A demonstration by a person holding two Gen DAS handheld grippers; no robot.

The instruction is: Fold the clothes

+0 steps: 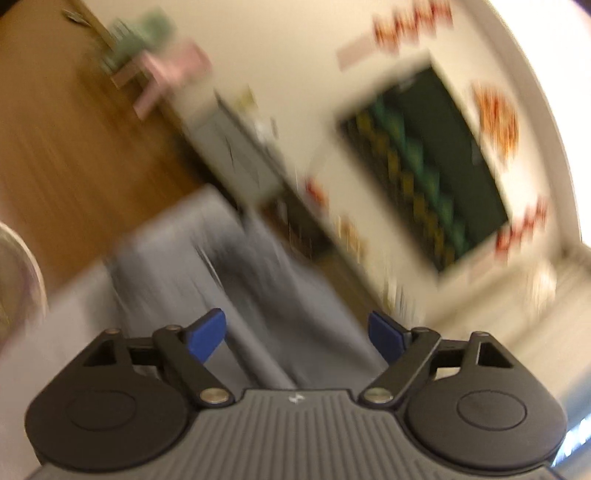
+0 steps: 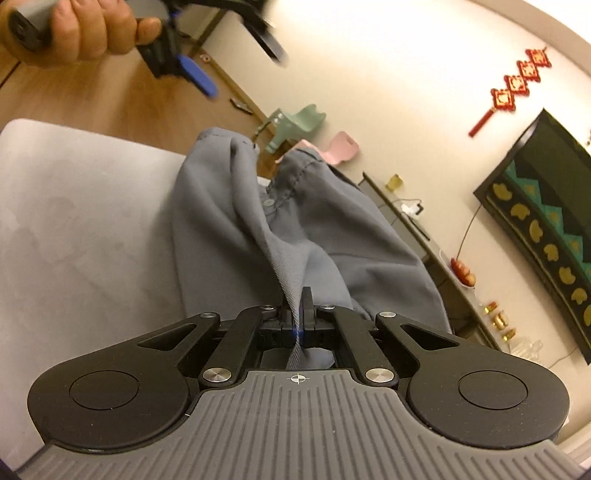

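Observation:
A grey garment with a button and a stitched placket lies bunched on a pale grey padded surface. My right gripper is shut on a raised fold of it, and the cloth runs up taut between the pads. In the left wrist view, which is badly blurred, my left gripper stands open with nothing between its blue pads, and the garment is ahead of it. The right wrist view shows a hand holding the left gripper above the floor, away from the cloth.
A wooden floor lies beyond the surface. A small green chair and a pink one stand by the wall. A low cabinet with fruit and gold jars runs under a dark framed picture.

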